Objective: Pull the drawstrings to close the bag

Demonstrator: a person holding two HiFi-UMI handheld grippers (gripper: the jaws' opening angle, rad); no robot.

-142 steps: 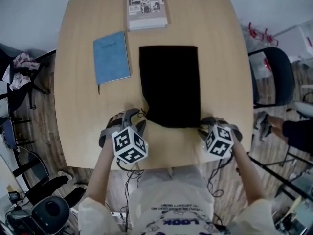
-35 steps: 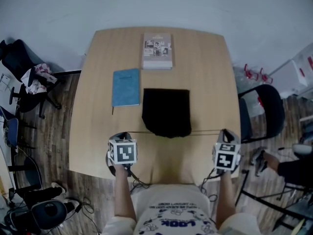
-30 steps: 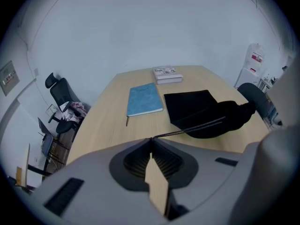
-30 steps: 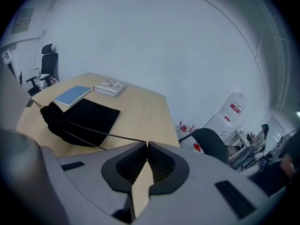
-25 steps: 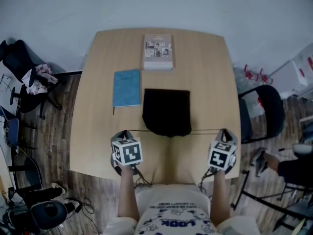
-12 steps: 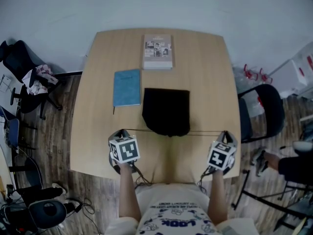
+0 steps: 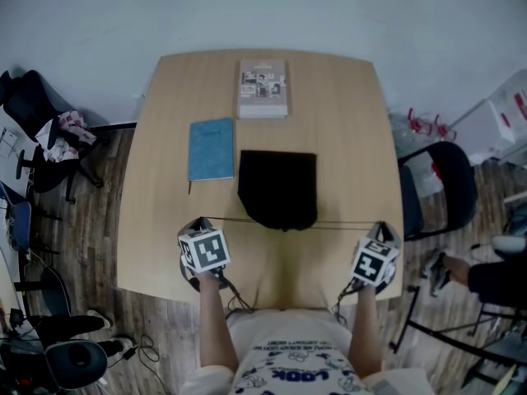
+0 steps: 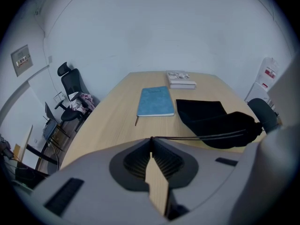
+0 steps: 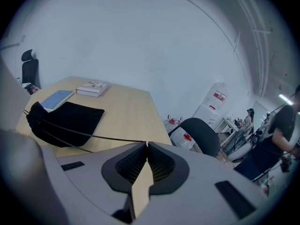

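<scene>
A black drawstring bag (image 7: pixel 277 188) lies flat on the wooden table (image 7: pixel 346 138), its near mouth bunched narrow. Thin dark drawstrings (image 7: pixel 342 226) run taut from that mouth out to both sides. My left gripper (image 7: pixel 198 223) is shut on the left drawstring (image 8: pixel 201 137) near the table's front left. My right gripper (image 7: pixel 380 229) is shut on the right drawstring (image 9: pixel 89 134) near the front right corner. In the left gripper view the bag (image 8: pixel 220 123) lies to the right; in the right gripper view the bag (image 9: pixel 65 118) lies to the left.
A blue notebook (image 7: pixel 211 149) with a pen along its edge lies left of the bag. A magazine (image 7: pixel 263 89) lies at the table's far edge. Office chairs (image 7: pixel 436 183) stand at the right and left of the table. A person stands far right.
Since the earliest frame the bag's mouth has gathered and both grippers have drawn apart. Over the last second the grippers shifted only slightly, cords still taut.
</scene>
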